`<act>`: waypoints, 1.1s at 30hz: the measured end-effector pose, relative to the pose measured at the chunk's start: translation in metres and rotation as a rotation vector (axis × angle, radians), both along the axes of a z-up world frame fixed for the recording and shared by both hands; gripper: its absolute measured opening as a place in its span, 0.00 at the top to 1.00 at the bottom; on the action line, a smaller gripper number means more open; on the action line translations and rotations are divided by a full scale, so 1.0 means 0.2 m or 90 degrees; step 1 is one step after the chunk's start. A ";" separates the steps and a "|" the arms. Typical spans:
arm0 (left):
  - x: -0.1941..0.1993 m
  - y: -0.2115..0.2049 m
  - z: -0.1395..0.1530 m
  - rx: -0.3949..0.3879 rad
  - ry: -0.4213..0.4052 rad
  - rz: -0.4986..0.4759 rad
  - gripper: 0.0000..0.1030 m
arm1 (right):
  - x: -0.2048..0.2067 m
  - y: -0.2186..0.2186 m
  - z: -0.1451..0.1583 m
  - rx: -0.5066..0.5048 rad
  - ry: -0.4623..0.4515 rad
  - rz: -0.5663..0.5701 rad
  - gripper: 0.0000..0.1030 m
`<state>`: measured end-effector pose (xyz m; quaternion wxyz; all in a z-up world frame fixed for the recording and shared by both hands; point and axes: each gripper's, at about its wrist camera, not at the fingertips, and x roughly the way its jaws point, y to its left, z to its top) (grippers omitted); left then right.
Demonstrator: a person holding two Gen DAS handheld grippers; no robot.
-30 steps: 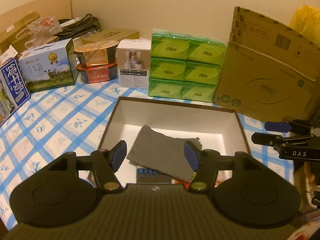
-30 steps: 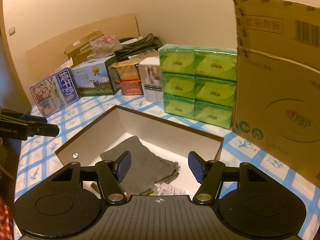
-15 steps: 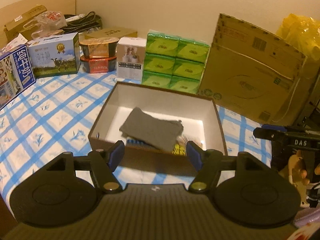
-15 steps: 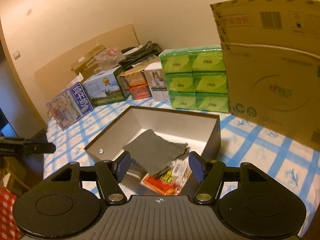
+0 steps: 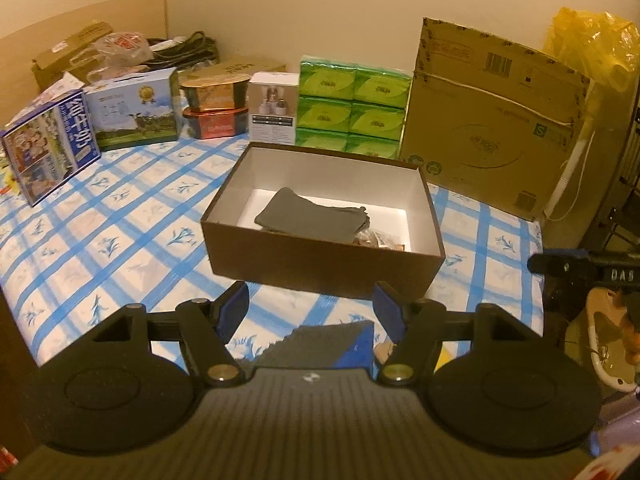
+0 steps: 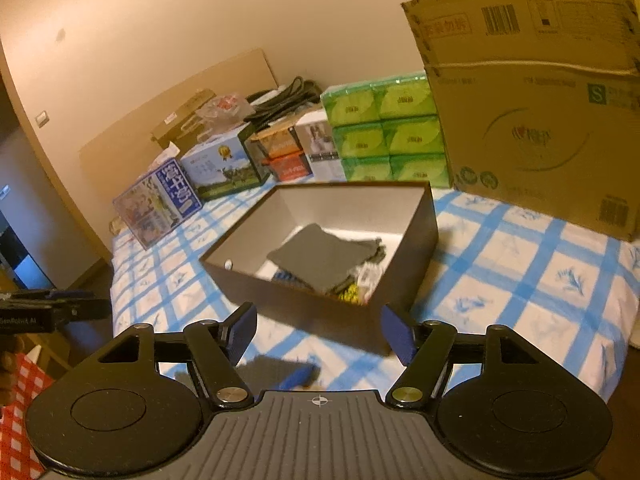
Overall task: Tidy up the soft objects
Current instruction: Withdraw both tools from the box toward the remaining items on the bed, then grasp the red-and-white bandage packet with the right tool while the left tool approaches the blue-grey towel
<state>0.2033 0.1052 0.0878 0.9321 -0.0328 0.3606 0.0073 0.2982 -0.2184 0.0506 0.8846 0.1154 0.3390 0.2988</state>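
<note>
A brown open box (image 5: 320, 268) (image 6: 296, 304) stands on the blue-checked tablecloth. A grey cloth pouch (image 5: 308, 218) (image 6: 320, 256) lies inside it on top of some packets. Another grey and blue soft item (image 5: 324, 344) (image 6: 280, 372) lies on the table's near edge, partly hidden by the gripper bodies. My left gripper (image 5: 312, 310) is open and empty, held back from the box's near wall. My right gripper (image 6: 318, 328) is open and empty, near the box's front corner. The right gripper's tip shows at the right in the left wrist view (image 5: 580, 268).
Green tissue packs (image 5: 354, 108), a large cardboard box (image 5: 492, 128), a white carton (image 5: 274, 106), stacked tins (image 5: 214, 110) and milk boxes (image 5: 132, 114) line the back. A yellow bag (image 5: 592, 52) stands at the right. The table edge runs along the near side.
Both grippers have pulled back and up from over the box, which now sits farther away. The soft item at the table's near edge has come into view.
</note>
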 end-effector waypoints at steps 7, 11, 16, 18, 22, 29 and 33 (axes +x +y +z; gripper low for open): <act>-0.16 -0.04 -0.05 -0.003 0.001 0.027 0.36 | -0.17 -0.01 -0.06 -0.022 0.005 0.001 0.33; -0.23 -0.07 -0.08 0.010 0.006 0.041 0.36 | -0.27 0.00 -0.08 -0.057 -0.016 0.010 0.33; -0.31 -0.07 -0.16 -0.004 0.025 0.061 0.36 | -0.36 0.00 -0.12 -0.085 -0.022 0.014 0.33; -0.34 -0.07 -0.19 -0.006 0.032 0.068 0.36 | -0.39 -0.01 -0.15 -0.091 -0.020 0.015 0.33; -0.40 -0.07 -0.26 -0.016 0.053 0.078 0.36 | -0.45 -0.03 -0.18 -0.114 -0.024 0.013 0.33; -0.45 -0.06 -0.37 -0.018 0.084 0.093 0.36 | -0.50 -0.04 -0.26 -0.142 -0.011 0.023 0.33; -0.46 -0.06 -0.42 -0.024 0.096 0.098 0.36 | -0.51 -0.03 -0.33 -0.149 0.011 0.026 0.33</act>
